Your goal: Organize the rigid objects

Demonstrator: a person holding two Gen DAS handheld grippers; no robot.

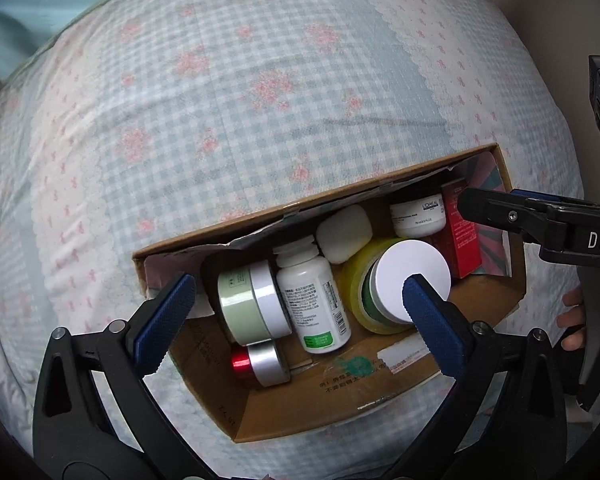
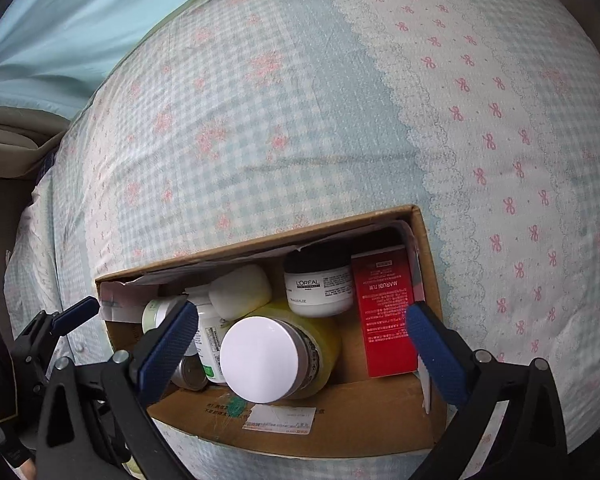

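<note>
An open cardboard box (image 1: 320, 408) (image 2: 380, 420) lies on the bed and holds several items. Inside are a white-lidded jar (image 1: 410, 276) (image 2: 260, 358) set in a yellow tape roll (image 1: 356, 284), a white pill bottle (image 1: 314, 304), a pale green jar (image 1: 252, 308), a red and silver jar (image 1: 260, 362), a white soap-like case (image 1: 344, 232) (image 2: 240, 290), a L'Oreal jar (image 1: 418, 216) (image 2: 318, 282) and a red carton (image 1: 464, 240) (image 2: 386, 312). My left gripper (image 1: 296, 316) is open and empty above the box. My right gripper (image 2: 300, 336) is open and empty over the box; it also shows in the left wrist view (image 1: 512, 216).
The box rests on a checked blue and pink floral quilt (image 1: 220, 100) (image 2: 300, 120). A light blue curtain (image 2: 60, 20) hangs at the far left. A hand's fingers (image 1: 572, 320) show beside the box's right end.
</note>
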